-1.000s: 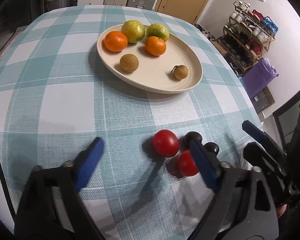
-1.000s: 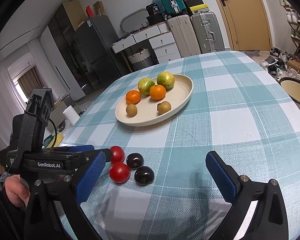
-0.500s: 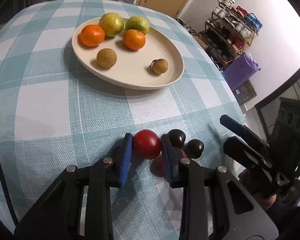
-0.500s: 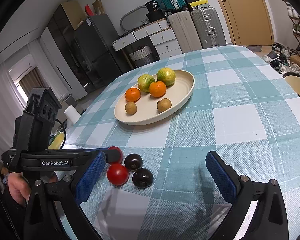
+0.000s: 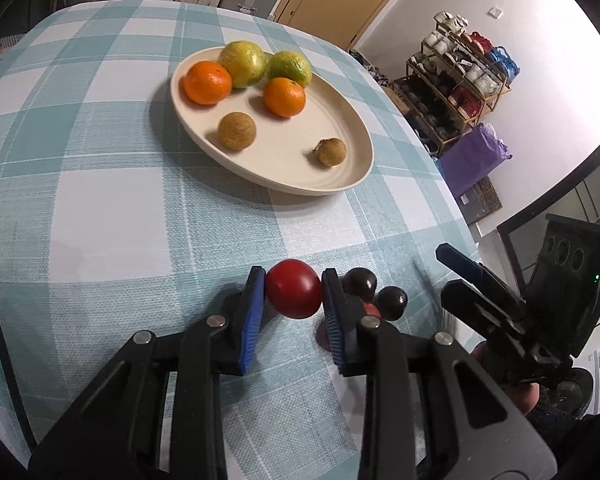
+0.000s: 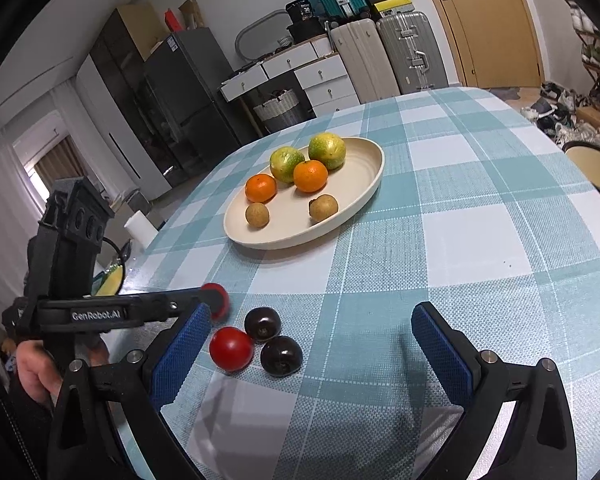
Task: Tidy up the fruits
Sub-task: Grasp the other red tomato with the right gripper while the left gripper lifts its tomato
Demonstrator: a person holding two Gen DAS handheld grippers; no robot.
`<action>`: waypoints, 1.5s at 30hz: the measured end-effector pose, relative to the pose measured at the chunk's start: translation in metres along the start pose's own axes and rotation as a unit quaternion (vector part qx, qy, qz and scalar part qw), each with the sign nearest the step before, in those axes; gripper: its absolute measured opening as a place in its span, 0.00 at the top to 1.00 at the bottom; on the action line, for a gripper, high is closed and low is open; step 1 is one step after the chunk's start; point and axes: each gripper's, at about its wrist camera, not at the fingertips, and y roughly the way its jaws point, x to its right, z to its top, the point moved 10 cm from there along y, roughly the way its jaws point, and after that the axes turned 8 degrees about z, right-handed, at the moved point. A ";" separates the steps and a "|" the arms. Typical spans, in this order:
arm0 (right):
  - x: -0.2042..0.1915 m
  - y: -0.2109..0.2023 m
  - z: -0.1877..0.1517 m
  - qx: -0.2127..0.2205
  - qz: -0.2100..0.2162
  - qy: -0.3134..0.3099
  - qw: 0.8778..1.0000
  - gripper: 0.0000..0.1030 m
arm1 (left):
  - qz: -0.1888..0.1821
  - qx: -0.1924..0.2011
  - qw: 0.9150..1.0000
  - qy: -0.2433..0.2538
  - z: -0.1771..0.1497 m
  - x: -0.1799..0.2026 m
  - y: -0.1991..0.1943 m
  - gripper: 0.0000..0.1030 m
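Note:
My left gripper (image 5: 293, 294) is shut on a red tomato (image 5: 293, 288), its blue pads pressing both sides just above the checked tablecloth. In the right wrist view that tomato (image 6: 216, 300) shows at the tip of the left gripper (image 6: 210, 304). A second red tomato (image 6: 231, 348) and two dark round fruits (image 6: 262, 323) (image 6: 281, 356) lie together on the cloth. My right gripper (image 6: 310, 314) stands open just behind them, holding nothing. Farther back, a cream oval plate (image 6: 292, 240) holds two oranges, two green citrus and two small brown fruits.
The table edge falls away at the right, near a shoe rack (image 5: 468, 68) and a purple bag (image 5: 472, 156). A person's hand (image 6: 40, 368) holds the left gripper at the table's left edge. Bare checked cloth lies between the loose fruits and the plate.
The left gripper's jaws went from wide open to closed on the red tomato. The tomato has drawn slightly away from the other loose fruits. The right gripper stayed put.

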 end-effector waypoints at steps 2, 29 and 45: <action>0.000 0.000 0.000 -0.002 -0.007 -0.004 1.000 0.01 | -0.002 0.003 1.000 -0.003 0.000 -0.004 -0.004 0.75; -0.087 0.013 -0.025 -0.034 -0.005 -0.120 0.992 0.01 | -0.016 0.026 0.998 -0.046 -0.014 -0.045 -0.030 0.75; -0.087 0.044 -0.040 -0.083 -0.070 -0.180 0.978 0.39 | -0.021 0.029 0.998 -0.058 -0.020 -0.058 -0.035 0.75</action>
